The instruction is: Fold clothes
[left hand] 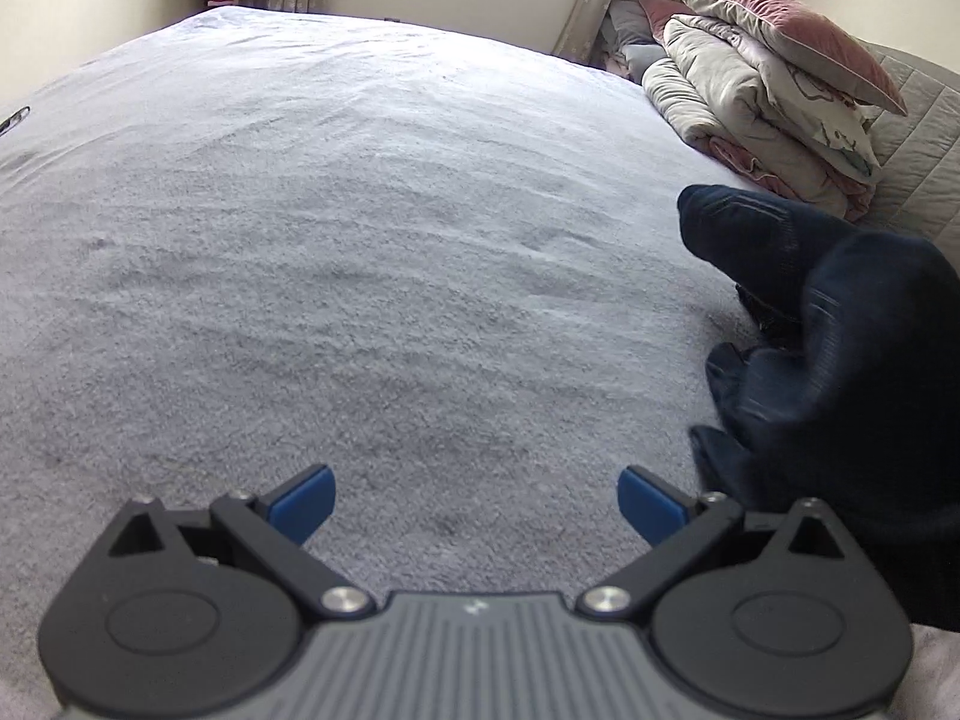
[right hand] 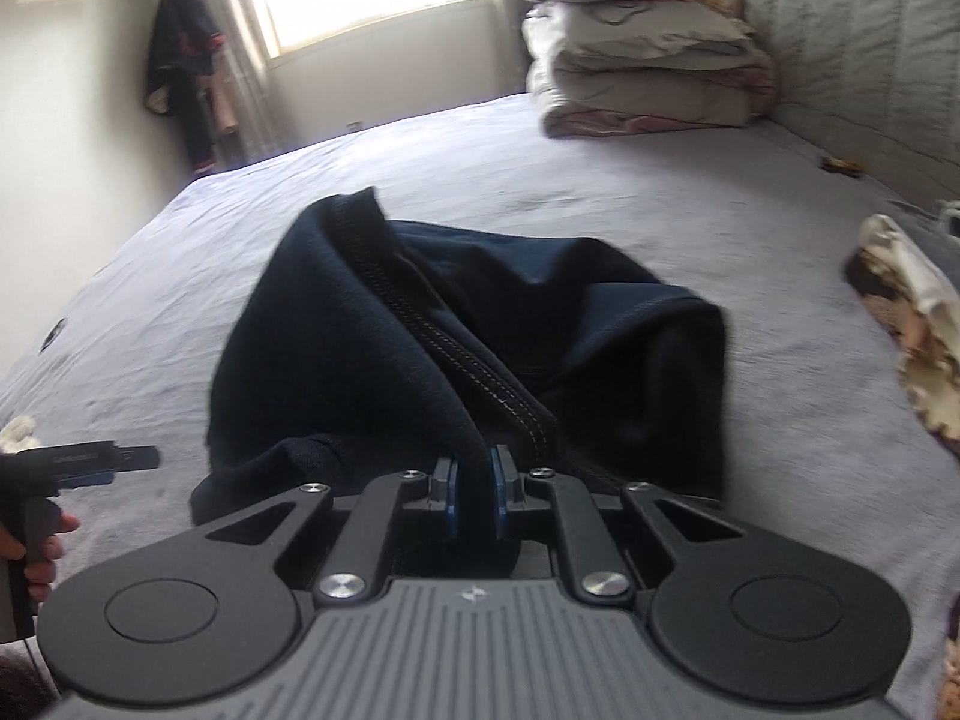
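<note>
My right gripper point(right hand: 474, 495) pinches the dark jacket point(right hand: 456, 324) beside its zipper, lifting it over the bed's point(right hand: 600, 180) middle. My left gripper point(left hand: 477, 504) hangs spread, holding nothing. Soft, limp, fairly light cloth; I'd grab a hem edge next.
</note>
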`<state>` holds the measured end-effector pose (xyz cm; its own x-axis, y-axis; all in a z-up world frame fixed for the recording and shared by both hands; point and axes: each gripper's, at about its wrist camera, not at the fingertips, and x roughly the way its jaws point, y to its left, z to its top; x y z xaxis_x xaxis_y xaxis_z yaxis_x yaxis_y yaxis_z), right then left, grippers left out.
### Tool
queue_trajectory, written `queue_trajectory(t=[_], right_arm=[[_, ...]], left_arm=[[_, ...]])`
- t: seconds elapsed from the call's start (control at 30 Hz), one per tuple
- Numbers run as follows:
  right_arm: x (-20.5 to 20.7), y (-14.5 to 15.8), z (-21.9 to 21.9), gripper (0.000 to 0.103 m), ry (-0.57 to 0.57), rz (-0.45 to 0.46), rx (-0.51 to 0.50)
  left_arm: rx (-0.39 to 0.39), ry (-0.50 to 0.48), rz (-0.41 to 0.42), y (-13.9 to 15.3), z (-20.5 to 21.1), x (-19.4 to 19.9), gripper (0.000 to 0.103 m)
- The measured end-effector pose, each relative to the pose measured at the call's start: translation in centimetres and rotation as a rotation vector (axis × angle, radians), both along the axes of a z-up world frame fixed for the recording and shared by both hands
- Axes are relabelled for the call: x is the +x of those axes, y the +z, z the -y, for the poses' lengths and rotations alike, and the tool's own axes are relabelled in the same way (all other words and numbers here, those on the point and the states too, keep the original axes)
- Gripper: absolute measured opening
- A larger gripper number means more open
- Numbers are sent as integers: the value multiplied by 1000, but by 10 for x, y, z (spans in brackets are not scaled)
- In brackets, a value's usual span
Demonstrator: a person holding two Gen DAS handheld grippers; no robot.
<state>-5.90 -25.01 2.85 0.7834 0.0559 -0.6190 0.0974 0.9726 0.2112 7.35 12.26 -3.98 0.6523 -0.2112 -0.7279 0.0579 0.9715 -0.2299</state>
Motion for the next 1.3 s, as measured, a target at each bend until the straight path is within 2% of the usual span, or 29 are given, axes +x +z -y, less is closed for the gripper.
queue_trajectory(t=[0.3,0.57,0.8,0.97,1.03,1.1,1.17,1.3], right_arm=[[-8,-11,29,12,-98,-20,-53],[-2,-46,49,12,-187,-111,-48],[2,-64,46,14,-202,-155,-102],[2,-63,43,21,-200,-155,-139],[0,-61,44,22,-208,-154,-143],[-1,-59,45,23,-212,-152,-137],[-1,-59,46,24,-215,-152,-132],[-2,-61,48,24,-222,-145,-123]], left_arm=[[-14,-13,6,0,3,0,101],[-21,-22,4,-1,4,-2,101],[-21,-46,21,-1,12,-4,101],[-14,-82,29,-4,27,-6,101],[-54,-110,34,-4,35,-6,101],[-148,-130,25,-4,40,-3,101],[-249,-155,-12,-7,48,4,101],[-392,-166,-98,-16,64,21,96]])
